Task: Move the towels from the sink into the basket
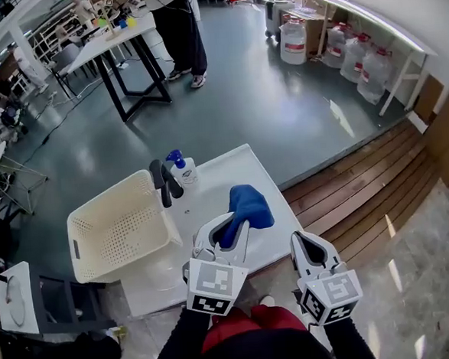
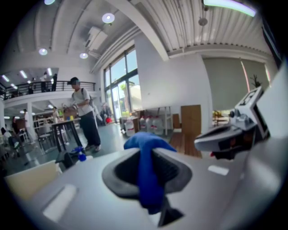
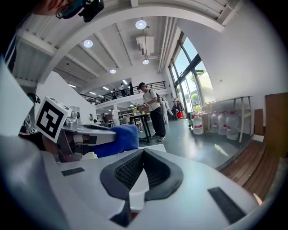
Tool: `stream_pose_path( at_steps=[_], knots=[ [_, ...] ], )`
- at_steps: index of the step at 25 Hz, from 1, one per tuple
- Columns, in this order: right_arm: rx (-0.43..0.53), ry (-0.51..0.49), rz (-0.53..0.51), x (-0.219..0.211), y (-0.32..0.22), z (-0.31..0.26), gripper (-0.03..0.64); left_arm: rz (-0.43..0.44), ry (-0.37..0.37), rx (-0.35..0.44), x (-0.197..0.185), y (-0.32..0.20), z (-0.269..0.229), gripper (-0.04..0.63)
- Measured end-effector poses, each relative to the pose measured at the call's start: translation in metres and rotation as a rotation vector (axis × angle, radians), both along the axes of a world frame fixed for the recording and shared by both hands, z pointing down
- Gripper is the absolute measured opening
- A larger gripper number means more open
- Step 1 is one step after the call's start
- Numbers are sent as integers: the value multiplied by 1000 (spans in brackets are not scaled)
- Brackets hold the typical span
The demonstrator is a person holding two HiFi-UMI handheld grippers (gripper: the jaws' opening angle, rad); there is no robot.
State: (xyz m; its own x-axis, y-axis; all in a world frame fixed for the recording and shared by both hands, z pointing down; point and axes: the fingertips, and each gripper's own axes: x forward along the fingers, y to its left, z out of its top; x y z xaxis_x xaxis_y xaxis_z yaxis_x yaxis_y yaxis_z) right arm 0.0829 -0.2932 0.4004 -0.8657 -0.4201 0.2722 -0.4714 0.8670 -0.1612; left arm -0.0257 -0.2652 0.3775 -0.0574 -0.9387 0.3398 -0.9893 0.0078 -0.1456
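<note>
pinching blue towel [image 1: 249, 206], left gripper [image 1: 229, 230] held above table [image 1: 231, 167]; right gripper [image 1: 305, 242] closed alongside

- Towel [image 1: 249, 205], centre of the frame: solid bright blue.
- Basket [image 1: 120, 224], left of centre: cream, walls and bottom dotted with rows of small holes.
- Table [image 1: 231, 167]: plain white.
- Bottle [image 1: 183, 170], at the basket's upper right corner: white with a blue top.
- Left gripper [image 1: 229, 230] and right gripper [image 1: 301, 240], bottom centre: pale grey shells with black ribbed pads [image 3: 123, 173].
- Cube [image 1: 214, 284] on each gripper: white with black square markers.
- Floor [image 1: 265, 103]: dull grey-blue.
- Planks [image 1: 363, 188], right: brown wood.
- Jugs [image 1: 294, 41], upper right: milky white with red labels.
- Trousers [image 1: 180, 32], top: black.
</note>
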Motion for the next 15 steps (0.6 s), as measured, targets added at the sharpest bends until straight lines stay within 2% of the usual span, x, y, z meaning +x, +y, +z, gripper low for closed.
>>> stream_pose_path(
  at_steps=[7,11,15],
  knots=[
    [-2,-6,-99,-44,23,1,8,-95,-29,47,-42,33,-26,74],
    [-1,-9,-144,-67,41,-2,8,-143,-14,84,-67,60,-43,74],
    [8,-22,-193,-93,61,-9,8,-201,-36,84,-99,92,-51,74]
  ],
)
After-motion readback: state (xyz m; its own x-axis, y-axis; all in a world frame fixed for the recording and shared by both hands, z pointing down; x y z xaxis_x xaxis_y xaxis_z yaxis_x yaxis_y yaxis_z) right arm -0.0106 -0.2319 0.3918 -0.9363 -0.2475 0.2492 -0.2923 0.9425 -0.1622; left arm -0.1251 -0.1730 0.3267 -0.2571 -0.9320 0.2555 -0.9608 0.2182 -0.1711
